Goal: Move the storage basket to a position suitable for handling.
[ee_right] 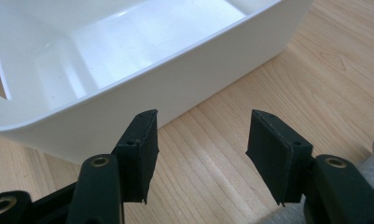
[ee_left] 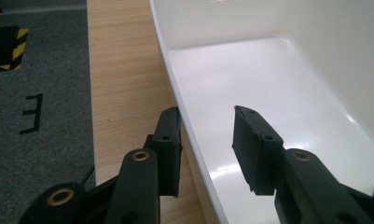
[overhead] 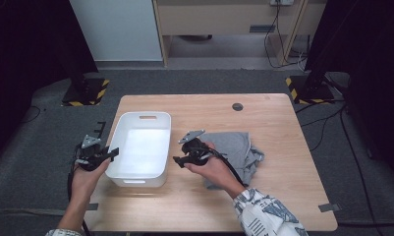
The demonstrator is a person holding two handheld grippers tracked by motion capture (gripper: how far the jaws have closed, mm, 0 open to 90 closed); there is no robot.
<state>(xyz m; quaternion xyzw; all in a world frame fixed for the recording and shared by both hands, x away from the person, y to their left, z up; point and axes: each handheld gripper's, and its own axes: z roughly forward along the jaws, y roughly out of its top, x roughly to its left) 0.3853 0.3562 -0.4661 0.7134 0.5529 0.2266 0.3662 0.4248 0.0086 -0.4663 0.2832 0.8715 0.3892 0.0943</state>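
My left gripper (overhead: 112, 153) sits at the left wall of the white bin (overhead: 117, 129), near its front corner. In the left gripper view its jaws straddle that rim, one outside over the table (overhead: 273, 196), one inside, parted and not pressing on the wall. The bin stands left of centre on the table. My right gripper (overhead: 176, 161) hovers just beside the bin's right wall, jaws apart with nothing but bare wood between them. Grey cloth (overhead: 236, 147) lies crumpled under my right hand (overhead: 211, 167).
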